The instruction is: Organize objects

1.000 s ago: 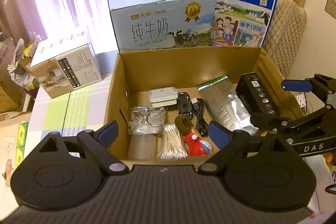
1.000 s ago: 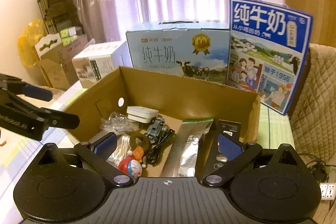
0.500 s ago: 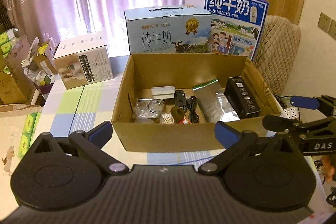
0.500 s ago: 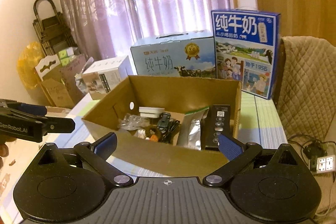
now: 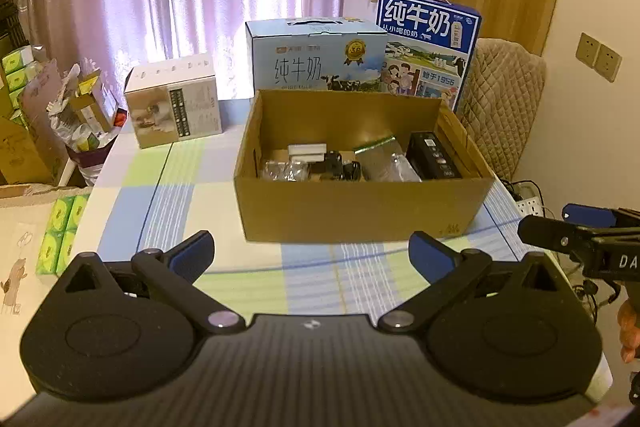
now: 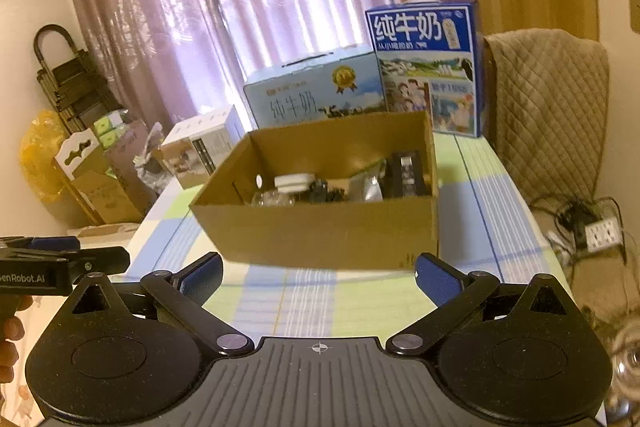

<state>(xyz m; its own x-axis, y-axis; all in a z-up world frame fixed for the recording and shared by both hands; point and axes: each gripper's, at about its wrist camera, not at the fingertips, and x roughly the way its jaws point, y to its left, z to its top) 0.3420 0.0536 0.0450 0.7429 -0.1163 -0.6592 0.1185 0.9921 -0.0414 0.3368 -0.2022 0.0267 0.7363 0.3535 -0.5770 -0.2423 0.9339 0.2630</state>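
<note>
- Cardboard box (image 5: 360, 211) sits open-topped on the checked counter (image 5: 168, 211), near its far end; two milk cartons (image 5: 316, 57) stand upright just behind it.
- Inside, along the floor of the box: a black remote (image 5: 434, 157) against the right wall, a silver foil pouch (image 5: 386, 163) beside it, a dark tangle of cable (image 5: 340, 167) mid-box, a small white case (image 5: 307, 151) toward the back, a crinkled clear bag (image 5: 282, 171) at left. Items lie side by side rather than heaped, likely so each stays visible and reachable.
- Left gripper (image 5: 312, 251): fingers spread to their widest, nothing between them; jaws have just been opening.
- Right gripper (image 6: 318, 273): fingers likewise wide apart and empty.
- Both grippers hang over the near part of the counter, apart from the box and angled down toward it.
- White printed box (image 5: 174, 101) stands apart on the left of the counter, outside the sorting.
- Judgement: with no loose items on the counter, packing looks finished or close to it.
</note>
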